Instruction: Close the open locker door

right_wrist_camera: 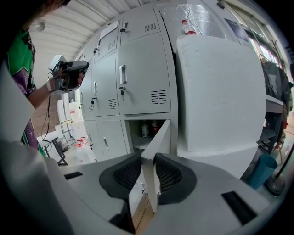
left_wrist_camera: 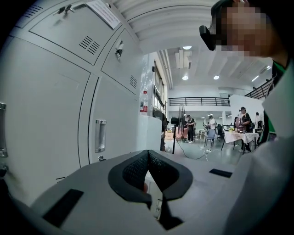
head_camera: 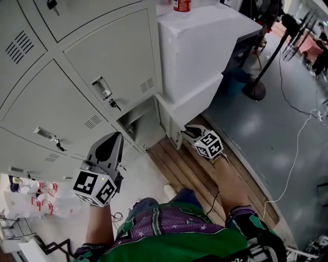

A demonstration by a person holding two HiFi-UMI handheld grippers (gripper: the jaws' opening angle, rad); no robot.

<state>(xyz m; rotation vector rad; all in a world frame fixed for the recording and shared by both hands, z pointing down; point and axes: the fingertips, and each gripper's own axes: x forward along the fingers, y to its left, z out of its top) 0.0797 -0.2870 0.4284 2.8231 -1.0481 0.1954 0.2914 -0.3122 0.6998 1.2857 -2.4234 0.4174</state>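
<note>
The bottom locker's grey door (right_wrist_camera: 158, 140) stands swung out, edge-on toward my right gripper (right_wrist_camera: 148, 160), whose two pads press on its free edge from either side. In the head view that gripper (head_camera: 187, 131) sits low at the door (head_camera: 168, 123), beside the open compartment (head_camera: 139, 125). Small bottles (right_wrist_camera: 146, 130) stand inside the compartment. My left gripper (head_camera: 114, 138) is held up in front of the closed locker doors (head_camera: 102, 56), touching none of them. Its pads (left_wrist_camera: 138, 167) meet at the tip (left_wrist_camera: 148, 154) with nothing between them.
A big white foam block (head_camera: 200, 46) stands right of the lockers, with a bottle (head_camera: 182, 5) on top. Below me lies a wooden pallet (head_camera: 189, 169). A fan stand (head_camera: 254, 89) and a white cable (head_camera: 297, 153) are on the floor at right. Plastic bottles (head_camera: 51, 199) crowd the left.
</note>
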